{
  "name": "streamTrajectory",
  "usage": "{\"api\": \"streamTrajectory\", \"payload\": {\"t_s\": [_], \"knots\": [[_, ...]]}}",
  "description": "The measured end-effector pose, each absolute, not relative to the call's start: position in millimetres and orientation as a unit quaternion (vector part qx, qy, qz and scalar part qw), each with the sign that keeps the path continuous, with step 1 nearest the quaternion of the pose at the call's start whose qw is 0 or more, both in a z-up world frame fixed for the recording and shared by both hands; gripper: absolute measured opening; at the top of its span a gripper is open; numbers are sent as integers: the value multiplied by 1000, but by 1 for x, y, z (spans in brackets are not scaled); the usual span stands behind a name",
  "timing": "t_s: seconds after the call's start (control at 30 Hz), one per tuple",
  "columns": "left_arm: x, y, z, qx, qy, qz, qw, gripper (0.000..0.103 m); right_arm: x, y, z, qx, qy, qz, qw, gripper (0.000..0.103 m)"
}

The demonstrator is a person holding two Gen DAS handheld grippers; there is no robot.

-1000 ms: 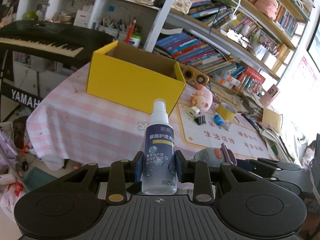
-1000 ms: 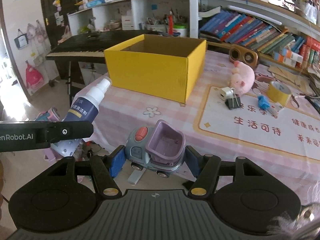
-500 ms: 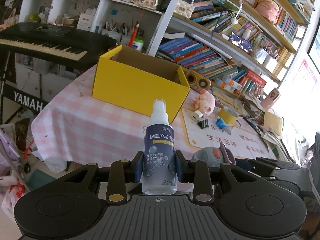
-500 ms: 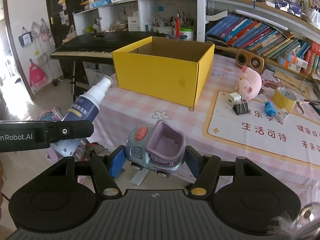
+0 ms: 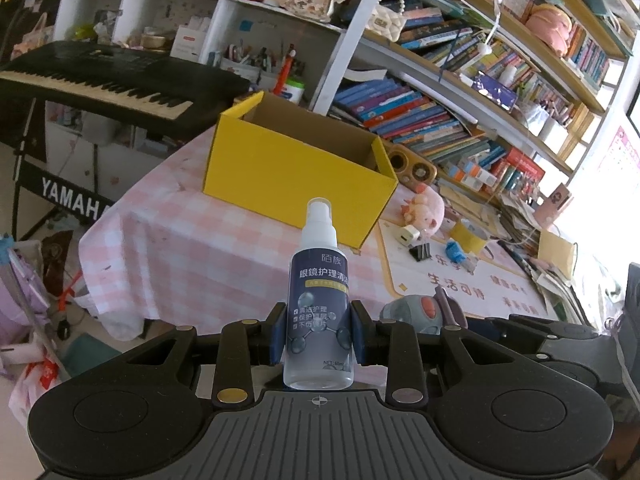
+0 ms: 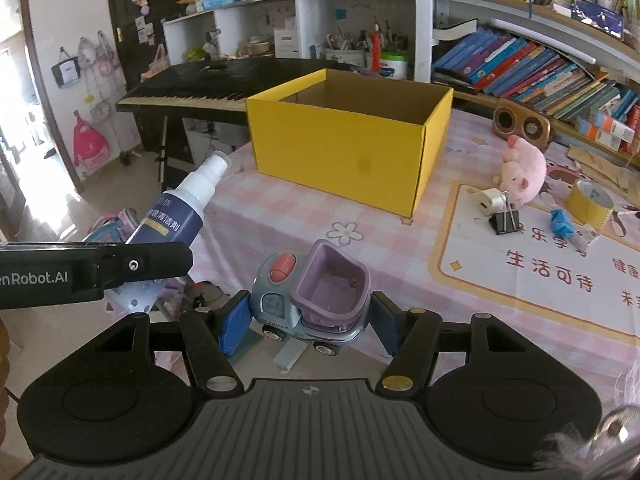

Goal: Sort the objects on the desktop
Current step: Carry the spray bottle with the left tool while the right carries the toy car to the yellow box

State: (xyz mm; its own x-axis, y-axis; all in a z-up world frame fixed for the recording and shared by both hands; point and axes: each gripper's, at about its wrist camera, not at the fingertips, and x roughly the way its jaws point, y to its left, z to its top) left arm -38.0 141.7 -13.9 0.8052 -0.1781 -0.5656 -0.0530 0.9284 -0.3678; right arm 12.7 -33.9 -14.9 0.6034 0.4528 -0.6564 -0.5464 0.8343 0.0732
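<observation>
My left gripper is shut on a spray bottle with a dark blue label and white nozzle, held upright in the air before the table's near edge; the bottle also shows in the right wrist view. My right gripper is shut on a grey and purple toy truck, which also shows in the left wrist view. An open yellow box stands on the pink checked tablecloth beyond both grippers; it looks empty and also shows in the left wrist view.
On the table right of the box lie a pink pig plush, a white charger, a black binder clip, a blue item, a yellow tape roll and a wooden speaker. A keyboard and bookshelves stand behind.
Both grippers have risen and drawn slightly closer to the table, so the yellow box's inside shows more. Both still hold their objects.
</observation>
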Motion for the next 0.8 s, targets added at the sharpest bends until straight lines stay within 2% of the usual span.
{"api": "streamTrajectory", "payload": {"t_s": [0.8], "knots": [[-7, 149, 5, -194, 292, -31, 936, 31, 40, -27, -8, -65, 323, 309, 892, 61]]}}
